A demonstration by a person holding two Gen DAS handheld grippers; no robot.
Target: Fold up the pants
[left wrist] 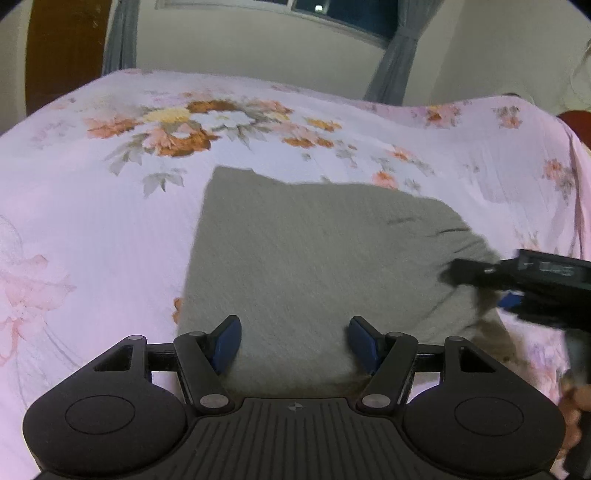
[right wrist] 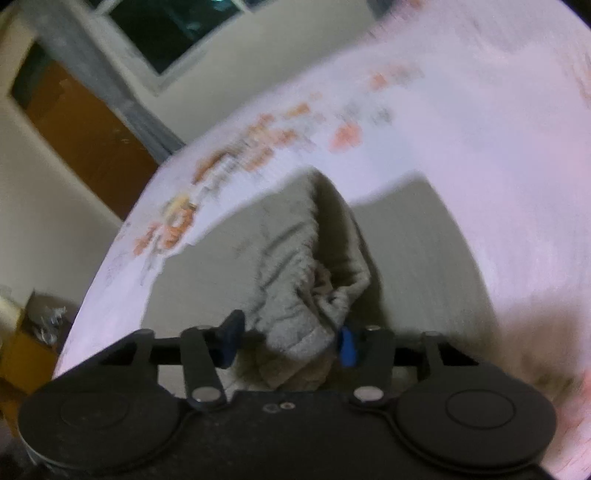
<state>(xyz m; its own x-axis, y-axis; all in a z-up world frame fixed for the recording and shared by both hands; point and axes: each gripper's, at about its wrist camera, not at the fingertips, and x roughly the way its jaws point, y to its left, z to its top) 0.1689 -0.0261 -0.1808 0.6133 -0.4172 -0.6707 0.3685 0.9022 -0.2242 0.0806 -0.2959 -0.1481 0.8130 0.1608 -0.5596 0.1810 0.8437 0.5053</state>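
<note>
Grey pants [left wrist: 314, 258] lie folded flat on a pink floral bedsheet [left wrist: 92, 221]. My left gripper [left wrist: 293, 341] is open, its blue pads on either side of the pants' near edge, holding nothing. My right gripper [left wrist: 476, 280] reaches in from the right at the pants' right edge. In the blurred right wrist view the right gripper [right wrist: 290, 347] stands wide apart with a bunched, lifted fold of the grey pants [right wrist: 306, 288] between its fingers; whether it grips the cloth is unclear.
The bed fills most of both views. Behind it are a beige wall, a dark window [left wrist: 347, 14] with grey curtains [left wrist: 399, 62], and a brown door [left wrist: 62, 48]. A box of clutter [right wrist: 40, 321] sits on the floor left of the bed.
</note>
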